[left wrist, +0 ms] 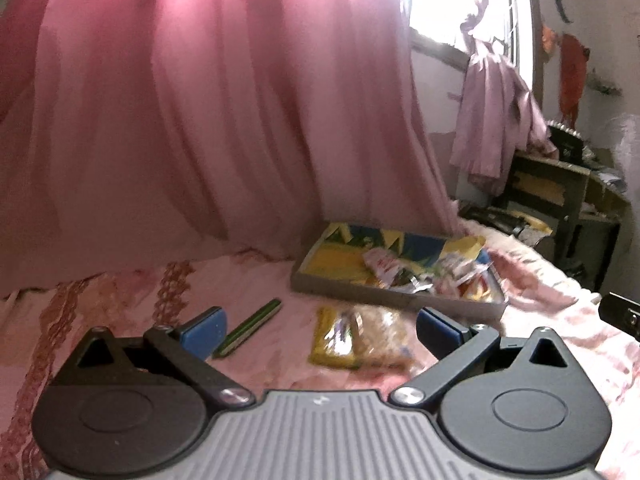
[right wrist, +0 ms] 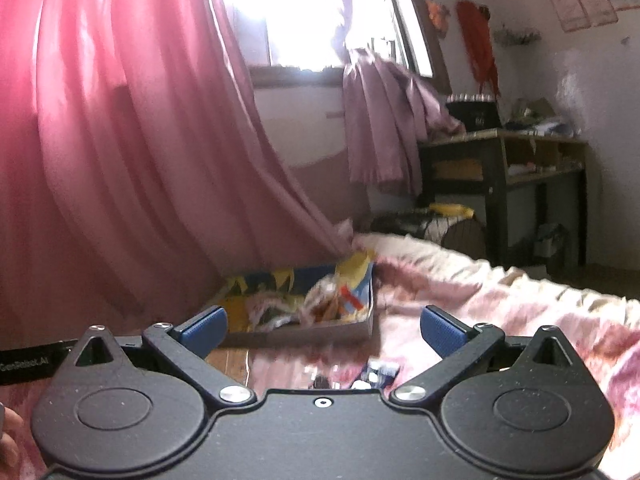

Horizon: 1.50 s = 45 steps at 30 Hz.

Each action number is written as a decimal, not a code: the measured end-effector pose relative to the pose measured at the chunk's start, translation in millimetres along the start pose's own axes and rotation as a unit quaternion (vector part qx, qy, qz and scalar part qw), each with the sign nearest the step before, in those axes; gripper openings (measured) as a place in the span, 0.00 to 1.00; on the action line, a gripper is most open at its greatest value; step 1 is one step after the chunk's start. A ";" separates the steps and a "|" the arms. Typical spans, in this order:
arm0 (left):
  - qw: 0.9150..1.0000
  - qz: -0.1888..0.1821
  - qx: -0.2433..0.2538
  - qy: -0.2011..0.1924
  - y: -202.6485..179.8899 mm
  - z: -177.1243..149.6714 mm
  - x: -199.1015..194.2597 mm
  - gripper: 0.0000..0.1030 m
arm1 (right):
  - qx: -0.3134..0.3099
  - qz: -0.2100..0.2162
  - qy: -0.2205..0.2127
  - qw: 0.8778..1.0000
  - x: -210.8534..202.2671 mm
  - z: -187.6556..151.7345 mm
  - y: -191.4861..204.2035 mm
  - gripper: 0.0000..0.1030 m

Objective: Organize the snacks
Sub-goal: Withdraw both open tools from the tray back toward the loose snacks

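A shallow cardboard tray (left wrist: 384, 298) with a colourful lining lies on the pink bedspread and holds several crumpled snack wrappers (left wrist: 404, 274). In front of it lie a yellow snack packet (left wrist: 356, 338) and a thin green stick pack (left wrist: 248, 328). My left gripper (left wrist: 320, 330) hovers open just above the yellow packet, nothing between its blue pads. In the right wrist view the tray (right wrist: 320, 328) sits ahead, and a small blue packet (right wrist: 378, 374) lies close below my right gripper (right wrist: 322, 330), which is open and holds nothing.
A pink curtain (left wrist: 200, 120) hangs right behind the tray. The bed (right wrist: 500, 304) runs off to the right. A dark desk (right wrist: 504, 168) with clutter stands by the wall under a bright window (right wrist: 304, 12). A dark strap (right wrist: 28, 360) shows at left.
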<state>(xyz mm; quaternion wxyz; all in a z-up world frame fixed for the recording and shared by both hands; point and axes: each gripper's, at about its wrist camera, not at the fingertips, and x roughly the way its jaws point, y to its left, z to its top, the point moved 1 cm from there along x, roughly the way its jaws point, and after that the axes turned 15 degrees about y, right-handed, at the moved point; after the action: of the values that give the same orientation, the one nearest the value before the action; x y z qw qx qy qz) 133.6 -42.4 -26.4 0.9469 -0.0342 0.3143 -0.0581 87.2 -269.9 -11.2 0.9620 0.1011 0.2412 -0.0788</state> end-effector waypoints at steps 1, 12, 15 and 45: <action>1.000 0.004 -0.002 0.004 2.8 -2.9 0.7 1.00 | -0.004 -0.001 0.008 1.000 1.2 -3.4 1.6 0.99; 0.999 0.023 -0.007 0.031 22.0 -22.7 10.0 1.00 | -0.035 -0.004 0.064 0.997 15.4 -17.5 16.6 0.99; 0.999 0.026 -0.005 0.042 23.7 -24.2 14.3 1.00 | -0.035 -0.009 0.085 0.996 22.8 -18.4 17.2 0.99; 0.994 0.010 0.030 0.106 -8.9 -0.1 84.1 1.00 | -0.029 0.004 0.202 0.979 88.2 -6.0 9.6 0.99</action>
<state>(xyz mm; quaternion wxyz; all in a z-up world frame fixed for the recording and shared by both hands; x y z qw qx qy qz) 199.6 -62.3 -75.3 0.9094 0.0037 0.4113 -0.0617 163.3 -268.3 -57.2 0.8964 0.0879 0.4319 -0.0460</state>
